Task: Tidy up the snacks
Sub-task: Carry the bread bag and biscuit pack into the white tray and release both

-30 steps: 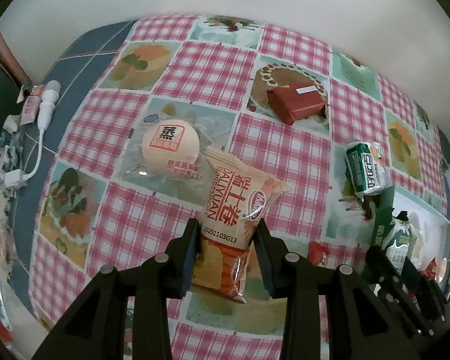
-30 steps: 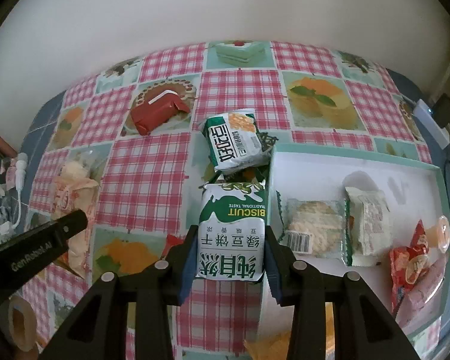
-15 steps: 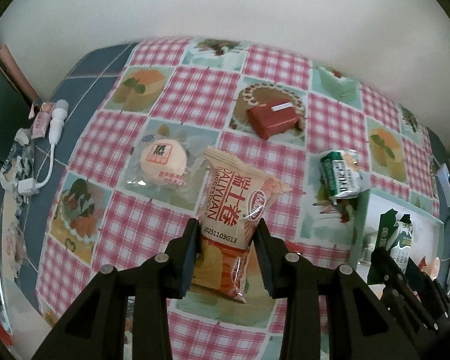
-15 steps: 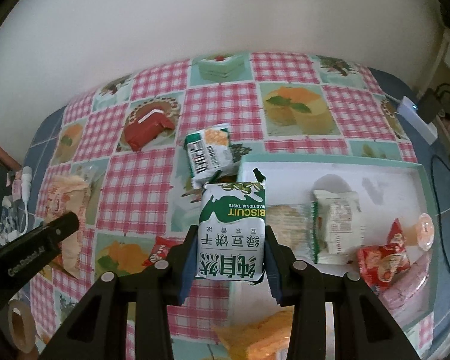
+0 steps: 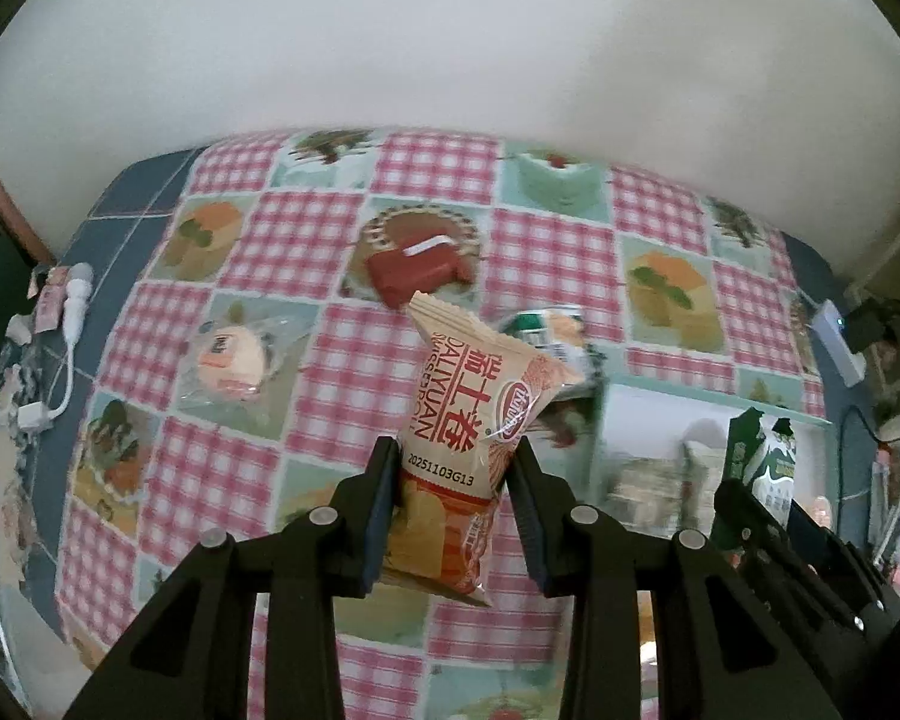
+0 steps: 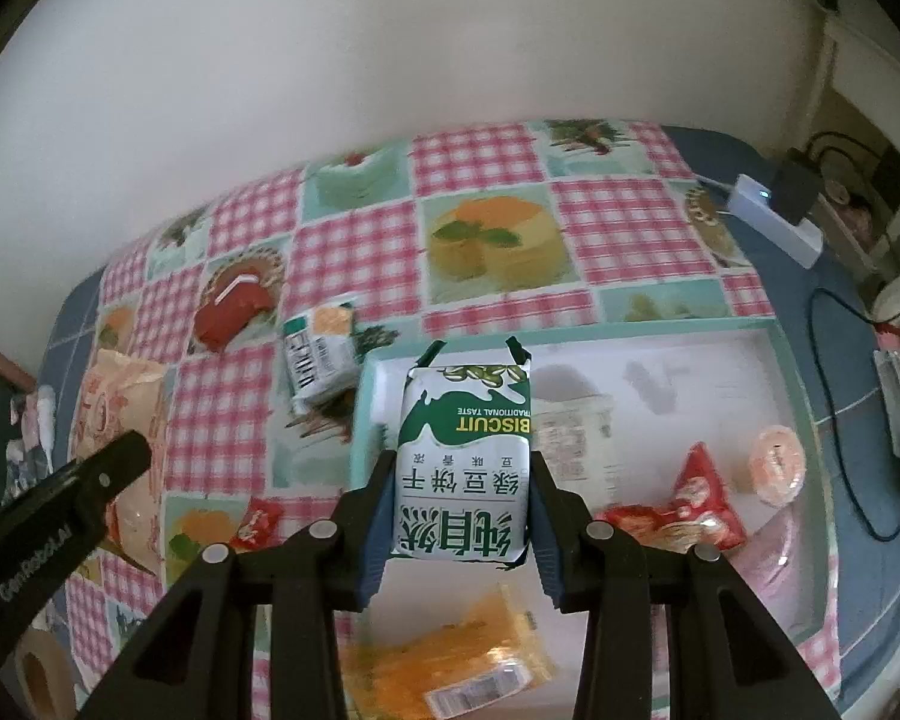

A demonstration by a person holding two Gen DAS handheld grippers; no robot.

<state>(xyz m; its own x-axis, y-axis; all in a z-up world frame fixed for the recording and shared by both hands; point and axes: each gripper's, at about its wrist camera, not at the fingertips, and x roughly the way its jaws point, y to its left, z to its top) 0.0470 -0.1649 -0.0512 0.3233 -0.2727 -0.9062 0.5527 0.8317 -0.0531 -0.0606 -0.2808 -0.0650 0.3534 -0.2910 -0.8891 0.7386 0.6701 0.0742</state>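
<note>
The left gripper (image 5: 453, 468) is clamped on an orange-and-cream snack packet (image 5: 471, 414), its two fingers (image 5: 384, 492) pressed against the packet's sides near the lower half. The packet's long axis runs forward along the fingers, its crimped top end pointing away from the camera and up, leaning slightly left. Its print reads "DALIYUAN" beside large red Chinese characters, with the code "2025l103G13" on a white band just at the level of the fingertips. The packet hangs above the bench (image 5: 306, 240), which is covered by a pink-check cloth with cake pictures.

The right gripper (image 6: 462, 468) is closed on a green-and-white biscuit pack (image 6: 465, 456), held between its fingers (image 6: 543, 492) by the two long sides. The pack's long axis also points forward, its notched far end away from the camera. Its lettering appears upside down from this view: "BISCUIT" and "TRADITIONAL TASTE" with Chinese characters below. The pack sits over the near left corner of a white tray with a teal rim (image 6: 660, 324); whether it touches the tray floor cannot be told.

In the tray lie a red wrapped snack (image 6: 684, 516), a small round pink cup (image 6: 777, 465) and an orange packet (image 6: 456, 666), blurred. On the cloth left of the tray are a small green-and-white pack (image 6: 321, 360), a red wrapped bar (image 5: 417, 267) farther back, and a round bun in clear wrap (image 5: 231, 357). A white power strip (image 6: 774, 219) lies at the far right bench edge.
</note>
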